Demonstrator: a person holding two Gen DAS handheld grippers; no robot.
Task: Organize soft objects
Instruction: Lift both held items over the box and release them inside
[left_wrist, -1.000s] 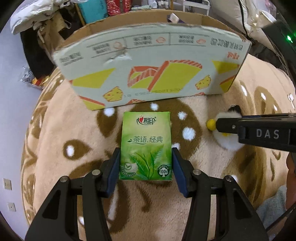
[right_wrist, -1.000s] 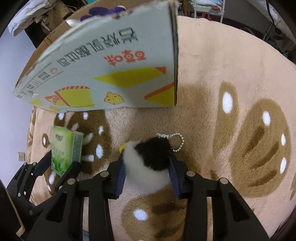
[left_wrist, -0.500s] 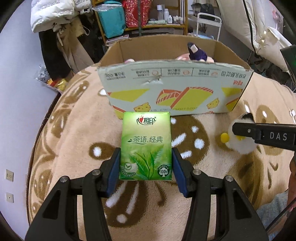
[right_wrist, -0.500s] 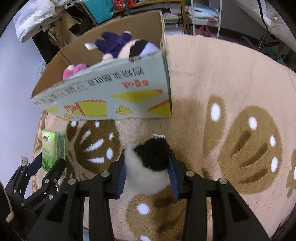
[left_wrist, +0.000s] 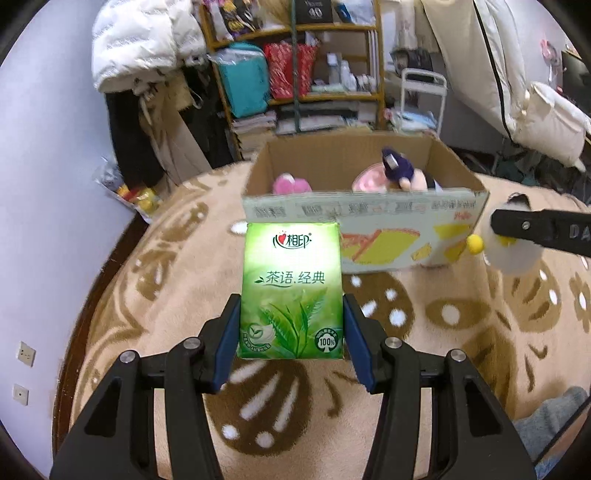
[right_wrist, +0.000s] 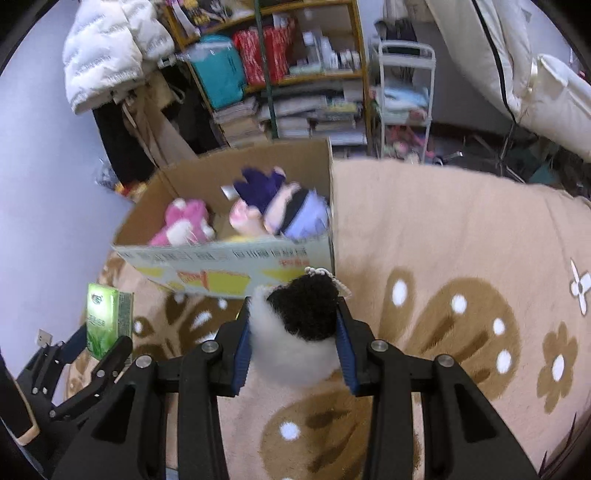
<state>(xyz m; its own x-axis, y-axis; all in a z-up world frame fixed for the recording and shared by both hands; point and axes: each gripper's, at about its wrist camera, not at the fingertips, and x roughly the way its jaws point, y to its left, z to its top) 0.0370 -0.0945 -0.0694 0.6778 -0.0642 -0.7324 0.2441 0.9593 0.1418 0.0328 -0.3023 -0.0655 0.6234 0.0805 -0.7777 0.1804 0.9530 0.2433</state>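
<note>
- Tan plush rug with brown flower pattern carries everything.
- Open brown cardboard box on rug, far edge; pink and purple plush toys inside.
- Left gripper clamps green rectangular tissue pack, raised short of box.
- Right gripper squeezes black-and-white fluffy plush keychain near box's right corner.

even indoor light, glare on tissue pack, motion-blurred box, fisheye bending, dark corners

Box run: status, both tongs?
Left tongs shut on tissue pack. Right tongs shut on plush. Both short of the box; path open.
</note>
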